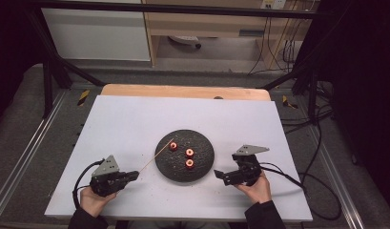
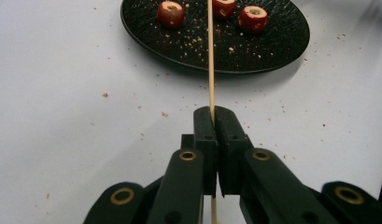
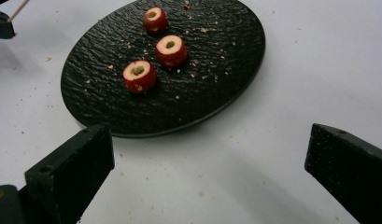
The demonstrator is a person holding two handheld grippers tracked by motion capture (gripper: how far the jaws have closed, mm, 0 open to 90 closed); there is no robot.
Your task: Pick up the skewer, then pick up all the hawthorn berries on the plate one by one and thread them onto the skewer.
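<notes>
**Black plate, three red pieces, one skewer held**

Black and rough-textured, the round plate (image 1: 166, 164) lies at the middle of the white surface (image 1: 126, 124), between my two grippers. On it sit three red cored fruit pieces (image 3: 170, 50), each with a pale centre and a hole through it, set in a short row and apart from one another. Crumbs are scattered over the plate and the surface around it.

My left gripper (image 2: 214, 114) has its jaws closed on a thin wooden skewer (image 2: 210, 60); the stick runs forward from the jaws and passes over the plate's near rim, its far end reaching among the fruit pieces.

My right gripper (image 1: 218, 175) rests just beside the plate's right edge, its jaws spread wide and holding nothing, pointed toward the plate.
</notes>
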